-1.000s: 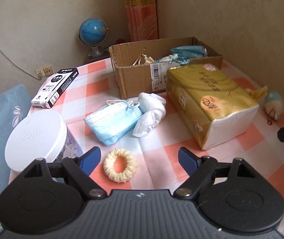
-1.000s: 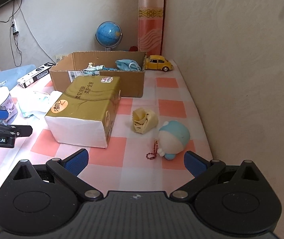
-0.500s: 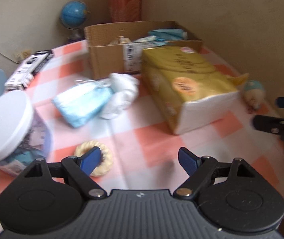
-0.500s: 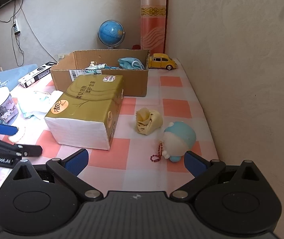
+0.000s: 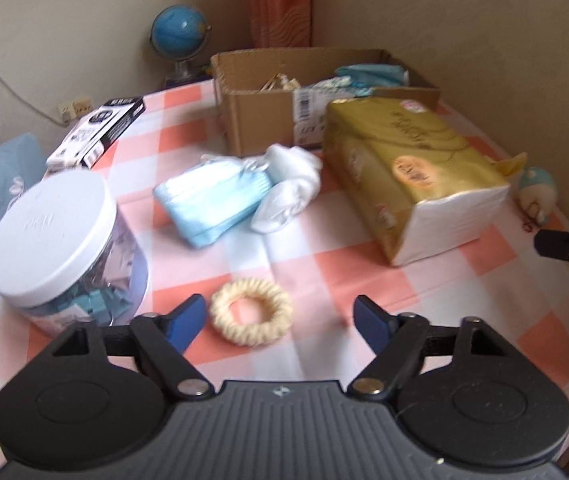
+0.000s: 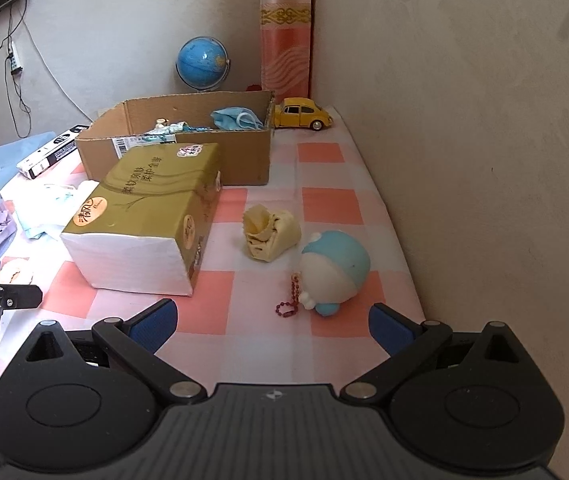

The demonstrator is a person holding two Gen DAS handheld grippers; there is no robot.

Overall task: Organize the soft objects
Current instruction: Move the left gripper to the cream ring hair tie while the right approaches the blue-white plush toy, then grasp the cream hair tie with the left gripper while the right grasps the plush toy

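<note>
Scrunchie point(image 5: 250, 311) lies between the spread left gripper point(image 5: 280, 318) fingertips, untouched.

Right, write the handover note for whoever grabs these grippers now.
Left gripper: open, empty, low over the table with the scrunchie between its fingertips, not gripped.
Right gripper: open, empty, facing the plush and yellow cloth.
Box: already holds a mask and some other soft bits.
Left on the table: scrunchie, blue masks, white socks, yellow cloth, plush, tissue pack.
Likely next: close on the scrunchie and carry it to the box.
</note>
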